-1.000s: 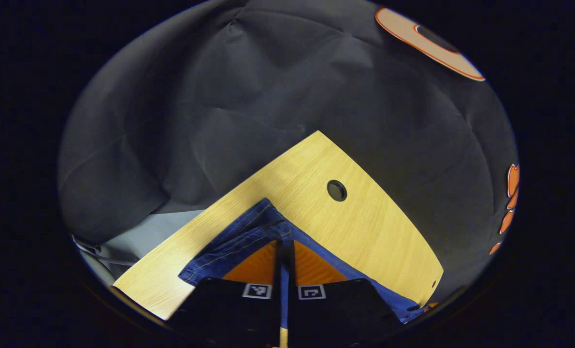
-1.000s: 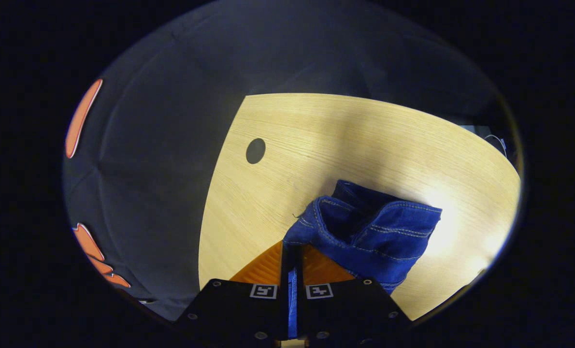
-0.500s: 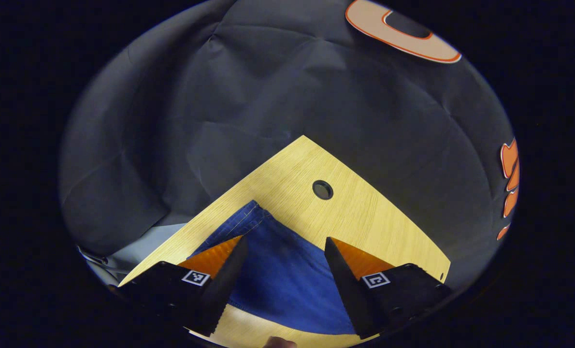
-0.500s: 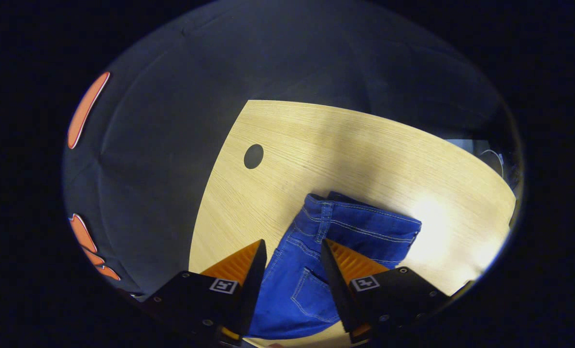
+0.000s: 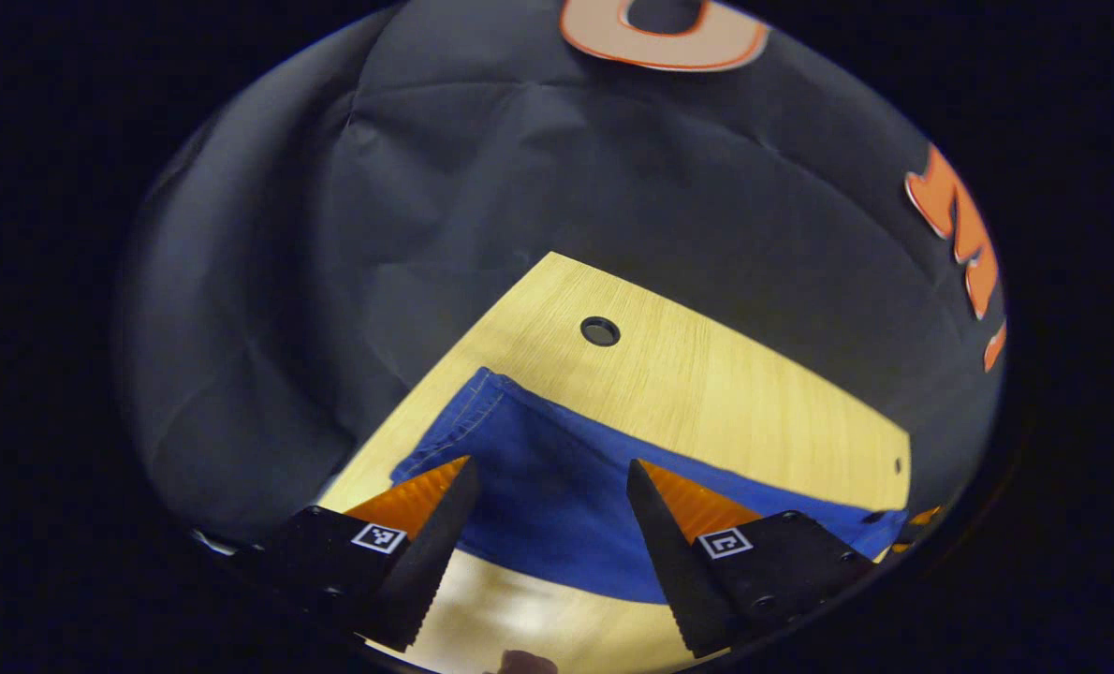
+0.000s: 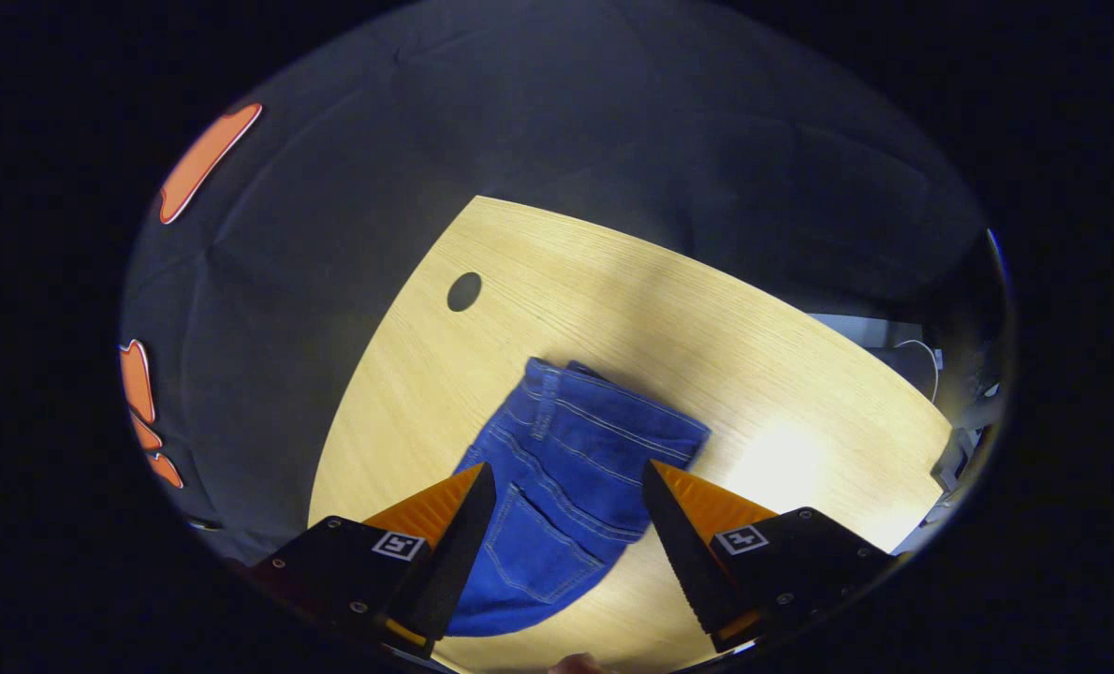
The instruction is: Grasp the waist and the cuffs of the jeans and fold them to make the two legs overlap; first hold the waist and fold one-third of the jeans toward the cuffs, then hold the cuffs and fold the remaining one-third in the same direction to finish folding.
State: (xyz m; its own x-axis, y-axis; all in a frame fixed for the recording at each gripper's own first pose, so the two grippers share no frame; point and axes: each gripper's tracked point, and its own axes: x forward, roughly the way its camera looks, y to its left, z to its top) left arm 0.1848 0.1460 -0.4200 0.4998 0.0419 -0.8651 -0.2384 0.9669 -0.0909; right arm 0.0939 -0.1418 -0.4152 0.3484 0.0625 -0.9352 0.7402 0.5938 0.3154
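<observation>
Blue jeans (image 5: 557,487) lie flat on the wooden table (image 5: 707,393), legs folded over each other. In the left gripper view the cuff end (image 5: 468,412) rests near the table's left edge, and my left gripper (image 5: 548,468) hangs open above the leg fabric, holding nothing. In the right gripper view the waist end of the jeans (image 6: 566,468), with its back pocket and stitching, lies on the table (image 6: 707,328). My right gripper (image 6: 566,473) stands open above it, fingers apart and off the cloth.
A round cable hole (image 5: 600,330) is set in the tabletop beyond the jeans, also the cable hole (image 6: 464,291) toward the far left. Black cloth walls surround the table. Grey equipment and a cable (image 6: 903,351) sit off the table's right edge.
Both grippers were shut on the jeans a second ago, then opened and let the cloth drop flat. Since then both have drawn back and risen from the jeans.
</observation>
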